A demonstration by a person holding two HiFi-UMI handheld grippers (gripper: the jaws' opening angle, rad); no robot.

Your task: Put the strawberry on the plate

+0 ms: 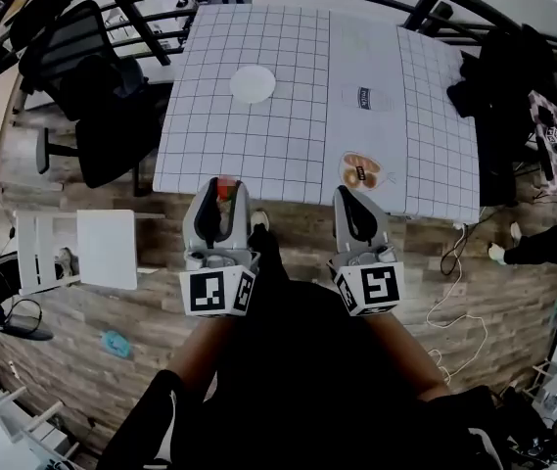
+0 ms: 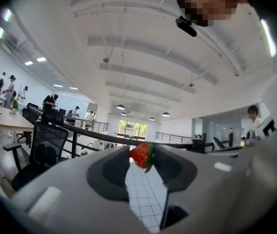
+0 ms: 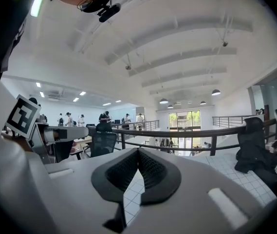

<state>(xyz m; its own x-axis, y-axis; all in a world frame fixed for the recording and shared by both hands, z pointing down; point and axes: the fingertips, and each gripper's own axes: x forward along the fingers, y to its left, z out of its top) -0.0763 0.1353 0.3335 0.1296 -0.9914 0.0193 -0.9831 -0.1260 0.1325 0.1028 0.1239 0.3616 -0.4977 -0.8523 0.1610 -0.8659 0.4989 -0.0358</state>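
Though barely seen from above, strawberry [image 2: 141, 156] clamped in left tool [image 1: 221, 194]; right tool [image 3: 138, 152] closed.

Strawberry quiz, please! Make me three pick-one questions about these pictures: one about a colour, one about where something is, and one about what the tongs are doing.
1. What colour is the plate?
A. white
B. blue
C. red

2. Where is the strawberry?
A. on the plate
B. between the left tongs
C. on the floor

3. How are the right tongs?
A. wide open
B. shut and empty
C. shut on a spoon

Answers:
1 A, the round plate on the checked table is white.
2 B, the left tongs press the strawberry from both sides.
3 B, their tips meet with nothing between.
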